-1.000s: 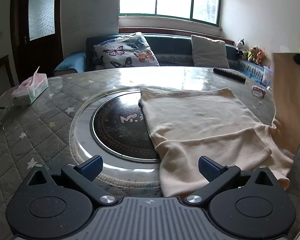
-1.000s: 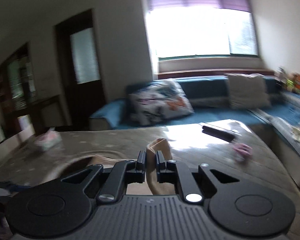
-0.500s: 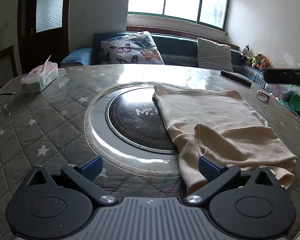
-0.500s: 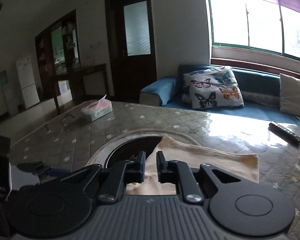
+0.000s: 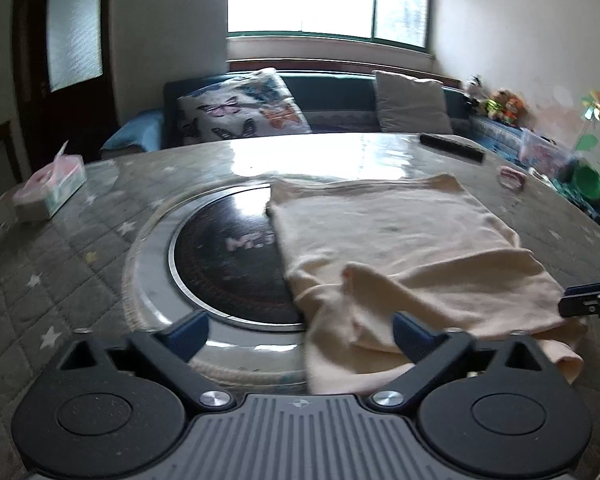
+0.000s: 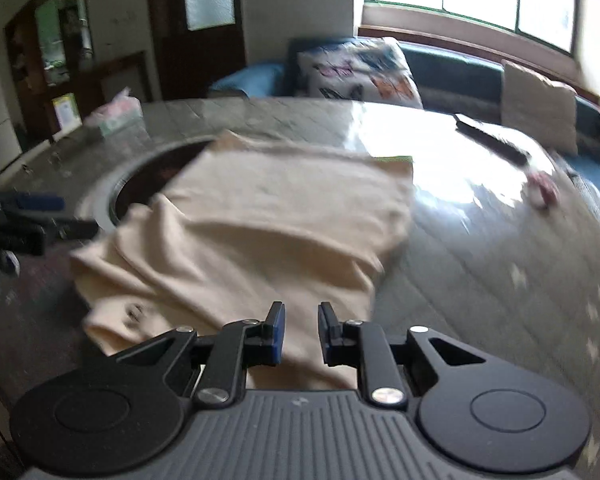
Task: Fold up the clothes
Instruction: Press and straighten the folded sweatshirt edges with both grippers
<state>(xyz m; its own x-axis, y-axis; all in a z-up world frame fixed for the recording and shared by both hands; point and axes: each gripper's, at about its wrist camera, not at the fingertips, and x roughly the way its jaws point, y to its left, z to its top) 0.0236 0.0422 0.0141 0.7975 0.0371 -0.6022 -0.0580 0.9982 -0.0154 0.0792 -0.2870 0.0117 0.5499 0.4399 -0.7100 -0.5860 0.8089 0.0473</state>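
Currently, both hand-held grippers, left wide apart and right slightly parted, are hovering empty over the soft, limp cream garment; best pinching its 5 o'clock hem.

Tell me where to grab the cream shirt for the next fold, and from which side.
Probably the cream shirt is best taken at its near hem, where the cloth is bunched and lifted off the table. Come in low from the near side with the open left hand-held gripper, which already faces that rumpled edge; elsewhere the shirt lies flat and offers little to pinch.
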